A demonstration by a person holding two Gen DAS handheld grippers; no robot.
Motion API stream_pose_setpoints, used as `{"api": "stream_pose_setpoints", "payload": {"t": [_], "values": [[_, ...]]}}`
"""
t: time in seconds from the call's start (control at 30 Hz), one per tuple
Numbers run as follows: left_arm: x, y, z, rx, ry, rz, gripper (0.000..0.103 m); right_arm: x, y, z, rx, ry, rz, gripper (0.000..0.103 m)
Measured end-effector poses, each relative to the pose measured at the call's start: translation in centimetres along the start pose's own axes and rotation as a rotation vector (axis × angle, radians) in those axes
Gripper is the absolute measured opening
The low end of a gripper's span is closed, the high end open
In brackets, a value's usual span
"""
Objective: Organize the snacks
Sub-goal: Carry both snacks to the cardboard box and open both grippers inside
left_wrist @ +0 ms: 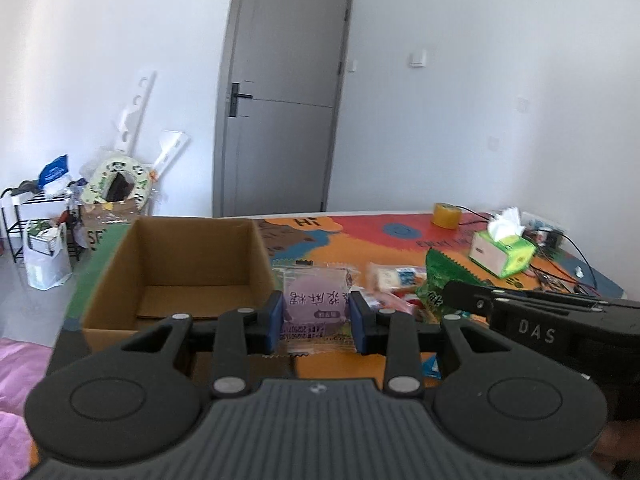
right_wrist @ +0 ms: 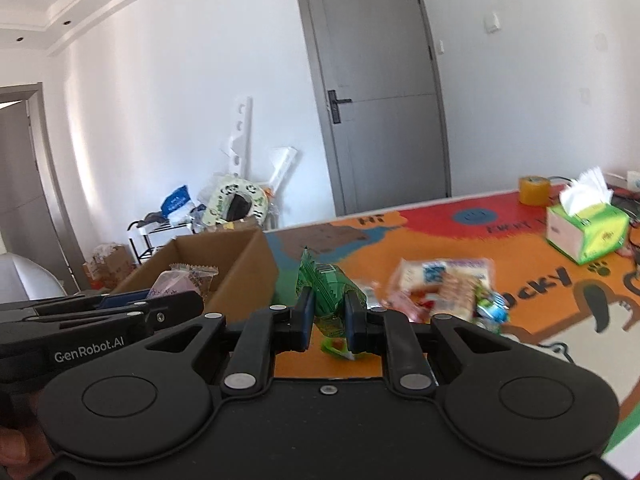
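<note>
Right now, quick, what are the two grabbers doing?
Left gripper: closed on the purple round snack in a clear wrapper.
Right gripper: closed on the crinkly green snack bag.

Both views are lit by bright, even daylight; the pale walls read slightly blue-white, and a soft bright patch falls on the white left wall point(right_wrist: 132, 92) in the right wrist view. Shadows are weak and diffuse, deepest inside the open brown cardboard box point(left_wrist: 176, 276). Fisheye distortion bows the grey panelled door point(left_wrist: 284, 92) and darkens the frame corners. Motion blur smears the heap of mixed snack packets point(right_wrist: 444, 284) on the orange patterned table mat point(right_wrist: 532, 304); the matte black gripper bodies stay sharp, without glare.
</note>
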State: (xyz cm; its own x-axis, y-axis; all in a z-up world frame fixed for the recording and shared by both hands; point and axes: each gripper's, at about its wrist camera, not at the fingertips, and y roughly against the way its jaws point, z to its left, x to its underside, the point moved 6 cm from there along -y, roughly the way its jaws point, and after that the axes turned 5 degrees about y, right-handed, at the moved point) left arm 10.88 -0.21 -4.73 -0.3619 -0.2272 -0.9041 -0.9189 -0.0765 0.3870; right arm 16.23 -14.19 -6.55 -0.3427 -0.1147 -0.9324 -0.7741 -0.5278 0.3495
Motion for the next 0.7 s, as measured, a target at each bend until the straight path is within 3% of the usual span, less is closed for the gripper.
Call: {"api": "stream_pose_setpoints", "payload": {"t": [0.7], "values": [[-2.4,-1.0,8.4,-0.141,0.106,-0.036,0.033,-2.7,-5.0,7.4,-0.151,0.099,-0.009,0.017]]}}
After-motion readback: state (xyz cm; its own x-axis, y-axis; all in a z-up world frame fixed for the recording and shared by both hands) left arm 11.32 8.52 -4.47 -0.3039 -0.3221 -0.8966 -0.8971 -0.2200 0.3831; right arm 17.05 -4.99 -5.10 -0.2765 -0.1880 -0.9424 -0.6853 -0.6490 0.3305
